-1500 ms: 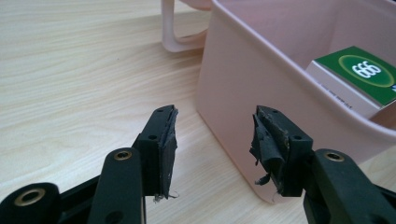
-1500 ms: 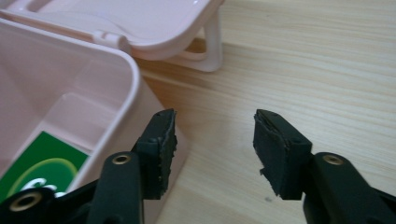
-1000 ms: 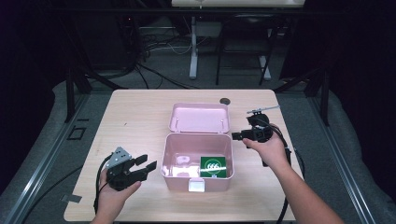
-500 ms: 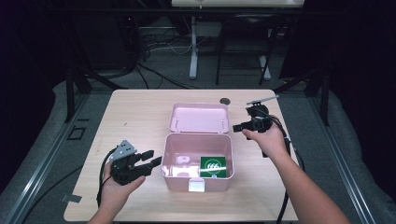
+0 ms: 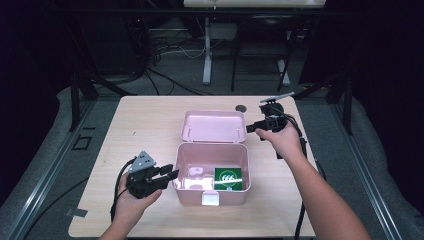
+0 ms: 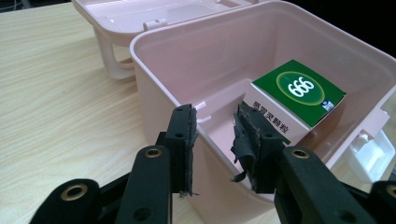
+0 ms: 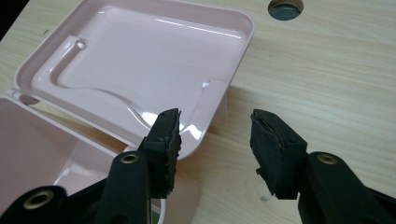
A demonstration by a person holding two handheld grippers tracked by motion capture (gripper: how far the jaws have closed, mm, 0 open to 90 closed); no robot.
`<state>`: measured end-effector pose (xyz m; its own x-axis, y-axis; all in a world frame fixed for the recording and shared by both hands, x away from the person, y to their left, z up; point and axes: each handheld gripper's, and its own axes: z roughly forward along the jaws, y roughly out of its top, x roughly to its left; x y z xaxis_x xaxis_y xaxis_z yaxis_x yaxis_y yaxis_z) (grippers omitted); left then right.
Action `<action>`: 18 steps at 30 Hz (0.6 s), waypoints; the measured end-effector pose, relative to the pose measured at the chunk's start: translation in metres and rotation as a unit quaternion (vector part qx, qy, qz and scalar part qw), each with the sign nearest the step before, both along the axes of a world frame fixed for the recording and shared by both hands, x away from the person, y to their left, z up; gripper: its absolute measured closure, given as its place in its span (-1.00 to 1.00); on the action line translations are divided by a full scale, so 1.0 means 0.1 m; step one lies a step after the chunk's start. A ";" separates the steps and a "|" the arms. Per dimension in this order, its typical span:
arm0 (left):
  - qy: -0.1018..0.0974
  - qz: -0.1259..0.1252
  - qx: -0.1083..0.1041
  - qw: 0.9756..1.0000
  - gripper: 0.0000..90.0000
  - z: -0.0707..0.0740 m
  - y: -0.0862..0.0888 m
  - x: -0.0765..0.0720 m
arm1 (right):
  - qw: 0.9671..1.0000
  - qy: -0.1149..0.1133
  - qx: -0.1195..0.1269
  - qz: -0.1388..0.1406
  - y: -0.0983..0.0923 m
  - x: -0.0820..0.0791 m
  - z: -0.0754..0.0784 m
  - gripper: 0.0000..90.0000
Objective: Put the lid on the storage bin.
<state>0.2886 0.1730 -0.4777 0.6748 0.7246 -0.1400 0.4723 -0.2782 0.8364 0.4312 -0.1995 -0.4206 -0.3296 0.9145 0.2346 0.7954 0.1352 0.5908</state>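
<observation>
High view: one pink box (image 5: 212, 192) of smooth, glossy plastic sits mid-table, rectangular with rounded corners, its single hinged lid (image 5: 213, 126) flung flat open behind it. Inside the box, against its right wall, leans one green carton (image 5: 228, 178) of printed card with a white "666" in a ring. The table (image 5: 150, 117) under the box is pale wood-grain laminate, with one round dark hole (image 5: 241, 107) beyond the lid.

At the box's left wall is the left gripper (image 6: 212, 140); its jaws have just been closing and now straddle that thin wall, one frayed rubber pad (image 6: 187, 144) outside, the other inside, with a sliver of gap still showing. Off the lid's right corner hovers the right gripper (image 7: 215, 149), its two matte black jaws spread wide, gripping nothing.
</observation>
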 end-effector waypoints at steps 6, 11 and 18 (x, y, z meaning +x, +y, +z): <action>-0.001 -0.003 0.014 1.000 0.61 -0.03 -0.02 0.00 | 1.000 0.004 0.001 -0.008 0.02 0.10 0.00 0.20; -0.002 -0.002 0.014 1.000 0.65 -0.04 -0.02 -0.01 | 1.000 0.010 0.003 -0.017 0.05 0.17 -0.02 0.22; -0.011 0.000 0.015 1.000 0.66 -0.05 -0.03 -0.02 | 0.999 0.024 0.003 -0.032 0.10 0.29 -0.05 0.32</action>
<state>0.2864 0.1703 -0.4824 0.6769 0.7288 -0.1036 0.4543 -0.3027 0.8379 0.4605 -0.1895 -0.4252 -0.2584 0.9319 0.2545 0.8303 0.0796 0.5516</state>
